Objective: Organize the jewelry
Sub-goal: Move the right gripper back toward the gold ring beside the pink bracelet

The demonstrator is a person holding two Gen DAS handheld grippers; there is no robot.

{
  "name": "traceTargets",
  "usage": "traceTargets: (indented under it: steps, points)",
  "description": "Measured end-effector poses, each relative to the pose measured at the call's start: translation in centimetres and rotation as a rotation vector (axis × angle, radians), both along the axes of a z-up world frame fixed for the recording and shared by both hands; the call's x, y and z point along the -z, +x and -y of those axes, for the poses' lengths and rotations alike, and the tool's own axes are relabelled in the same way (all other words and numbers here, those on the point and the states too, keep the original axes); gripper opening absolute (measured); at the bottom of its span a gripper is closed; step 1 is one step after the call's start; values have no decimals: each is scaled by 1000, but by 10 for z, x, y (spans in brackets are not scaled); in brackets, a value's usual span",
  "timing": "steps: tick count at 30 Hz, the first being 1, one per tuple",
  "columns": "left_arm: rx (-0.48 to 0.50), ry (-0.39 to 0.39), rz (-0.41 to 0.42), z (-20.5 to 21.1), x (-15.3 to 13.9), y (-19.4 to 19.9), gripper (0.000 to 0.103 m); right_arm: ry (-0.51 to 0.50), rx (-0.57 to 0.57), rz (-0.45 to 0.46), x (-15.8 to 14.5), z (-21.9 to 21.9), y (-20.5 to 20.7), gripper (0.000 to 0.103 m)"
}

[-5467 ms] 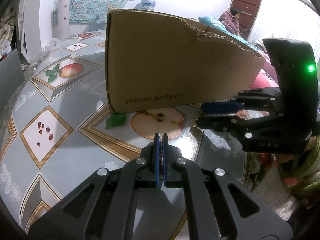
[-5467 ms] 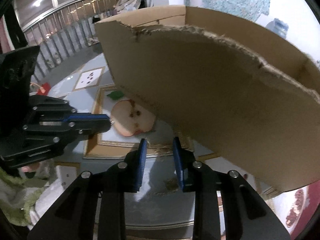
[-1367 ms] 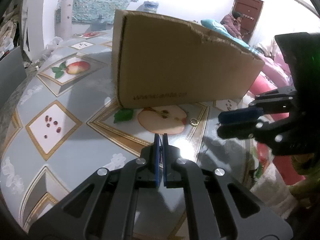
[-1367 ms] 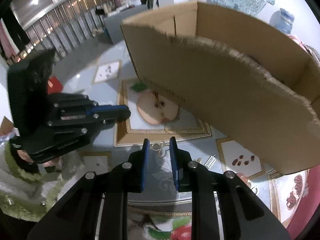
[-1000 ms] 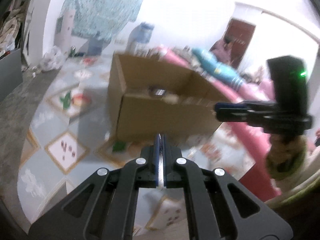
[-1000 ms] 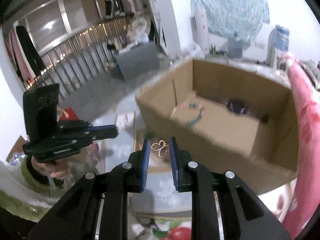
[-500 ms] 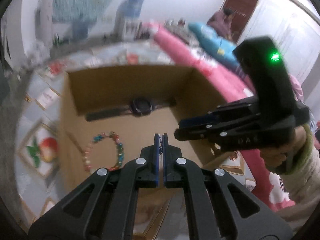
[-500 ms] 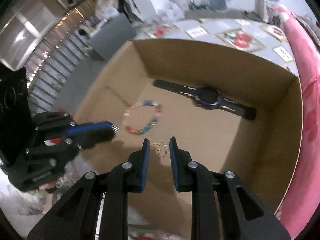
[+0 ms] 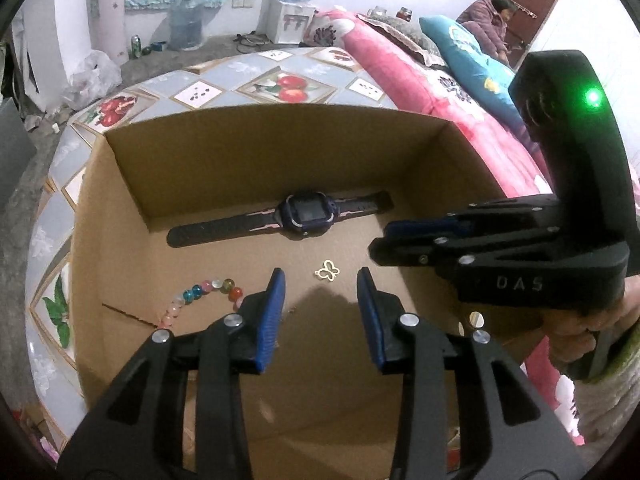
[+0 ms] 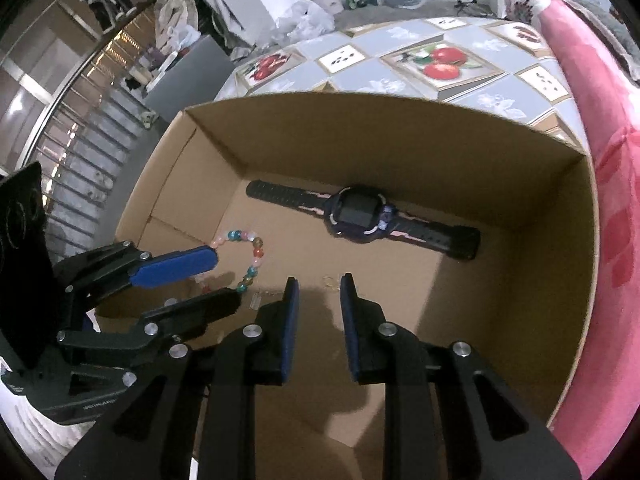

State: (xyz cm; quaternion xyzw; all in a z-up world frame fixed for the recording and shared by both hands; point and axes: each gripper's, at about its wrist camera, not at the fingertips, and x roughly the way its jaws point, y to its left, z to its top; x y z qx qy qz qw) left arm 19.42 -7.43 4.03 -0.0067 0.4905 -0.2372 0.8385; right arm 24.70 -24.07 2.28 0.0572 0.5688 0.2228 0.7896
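Observation:
An open cardboard box (image 9: 280,148) (image 10: 400,136) holds a dark wristwatch (image 9: 308,214) (image 10: 360,210), a coloured bead bracelet (image 9: 208,290) (image 10: 250,254) and a small gold butterfly charm (image 9: 328,271) (image 10: 331,281) on its floor. My left gripper (image 9: 320,300) is open and empty above the box floor, the charm just beyond its tips. My right gripper (image 10: 316,304) is open and empty, the charm partly hidden between its tips. In the left wrist view the right gripper (image 9: 380,236) shows at right. In the right wrist view the left gripper (image 10: 228,280) shows at left, over the bracelet.
The box stands on a round table (image 9: 256,84) (image 10: 400,64) with a fruit-patterned cloth. A pink bedspread (image 9: 440,92) (image 10: 608,140) lies right of the table. A small thin item (image 10: 256,301) lies on the box floor near the bracelet.
Both grippers were lifted from the table up over the box. The right gripper held the butterfly charm half a second ago and has opened; the charm now lies on the box floor. The left gripper has opened too.

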Motion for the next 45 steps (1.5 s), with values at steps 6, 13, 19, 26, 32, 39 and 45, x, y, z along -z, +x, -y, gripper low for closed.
traceTargets:
  steps: [6, 13, 19, 26, 32, 39, 45]
  points:
    - [-1, -26, 101, -12, -27, -27, 37, 58, 16, 95, -27, 16, -23, 22]
    - [11, -112, 271, -50, -60, -97, 46, 196, -89, 340, -90, 30, -123, 22]
    - [21, -153, 355, -86, -54, -168, 55, 323, -151, 418, -83, 41, -210, 22]
    - [4, -98, 228, -86, 12, -186, 55, 376, -32, 209, 8, 28, -237, 22]
    - [25, 4, 169, -62, 59, -170, 53, 329, 31, 129, 56, 2, -236, 22]
    - [69, 70, 148, -42, 80, -162, 36, 329, 29, 136, 63, -12, -232, 22]
    - [99, 143, 185, -33, 82, -162, 28, 353, 34, 142, 66, -7, -230, 22]
